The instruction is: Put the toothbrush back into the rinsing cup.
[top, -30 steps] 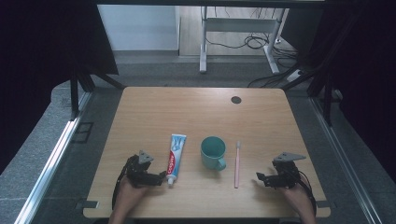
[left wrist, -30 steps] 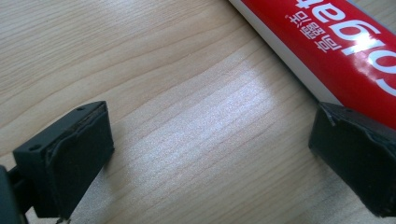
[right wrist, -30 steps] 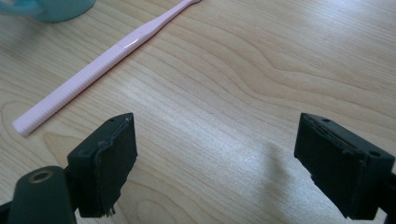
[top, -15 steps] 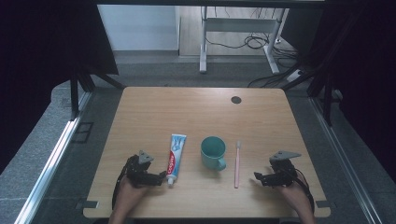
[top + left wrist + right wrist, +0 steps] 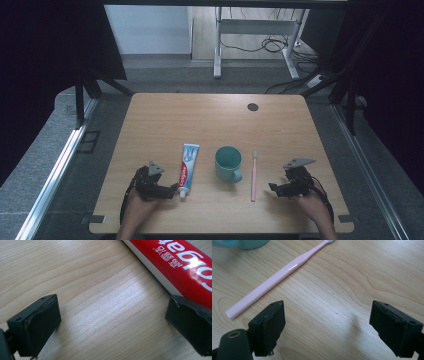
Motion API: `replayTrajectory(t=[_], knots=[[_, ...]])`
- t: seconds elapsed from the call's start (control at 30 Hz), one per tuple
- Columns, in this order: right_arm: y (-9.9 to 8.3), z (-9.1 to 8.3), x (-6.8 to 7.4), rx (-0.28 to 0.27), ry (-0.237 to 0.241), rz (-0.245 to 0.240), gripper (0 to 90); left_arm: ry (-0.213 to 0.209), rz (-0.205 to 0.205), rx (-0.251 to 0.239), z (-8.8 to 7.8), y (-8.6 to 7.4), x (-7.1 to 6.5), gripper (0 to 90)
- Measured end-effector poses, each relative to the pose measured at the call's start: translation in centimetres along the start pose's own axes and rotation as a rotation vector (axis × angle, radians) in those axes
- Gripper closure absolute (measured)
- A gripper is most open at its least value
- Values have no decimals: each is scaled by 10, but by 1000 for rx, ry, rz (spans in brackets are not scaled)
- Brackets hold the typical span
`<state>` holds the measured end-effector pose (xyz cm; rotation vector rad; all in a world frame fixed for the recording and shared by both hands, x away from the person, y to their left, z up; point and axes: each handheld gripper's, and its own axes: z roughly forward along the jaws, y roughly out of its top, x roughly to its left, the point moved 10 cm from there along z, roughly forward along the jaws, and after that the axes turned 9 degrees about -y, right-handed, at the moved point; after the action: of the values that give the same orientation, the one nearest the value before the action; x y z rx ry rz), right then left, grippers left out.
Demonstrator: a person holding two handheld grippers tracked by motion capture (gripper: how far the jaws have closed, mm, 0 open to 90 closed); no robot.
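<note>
Right hand-held gripper [image 5: 276,188] edged leftward | both agape | left hand-held gripper [image 5: 172,190] beside toothpaste [image 5: 188,162] | wooden table [image 5: 165,120]

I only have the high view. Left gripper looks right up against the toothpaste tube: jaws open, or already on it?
Observer: Open. In the left gripper view the left gripper has only bare table between its jaws; the toothpaste tube lies just beyond one jaw tip.
Operator: And the right one?
Observer: The right gripper is open too, with bare wood between its jaws.
Operator: Is the toothbrush inside its jaws?
Observer: No. The pink toothbrush lies ahead of them, its handle end nearest one jaw, its head up by the teal cup.
</note>
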<state>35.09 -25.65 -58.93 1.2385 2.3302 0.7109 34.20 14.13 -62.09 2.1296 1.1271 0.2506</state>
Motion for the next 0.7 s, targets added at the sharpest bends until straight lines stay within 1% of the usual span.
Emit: replayTrajectory(t=[0.67,0.7], knots=[[9,6,6,46,32,-19,131,0,0,-1,0,0,0,0],[9,7,7,56,33,-17,130,0,-1,-1,0,0,0,0]])
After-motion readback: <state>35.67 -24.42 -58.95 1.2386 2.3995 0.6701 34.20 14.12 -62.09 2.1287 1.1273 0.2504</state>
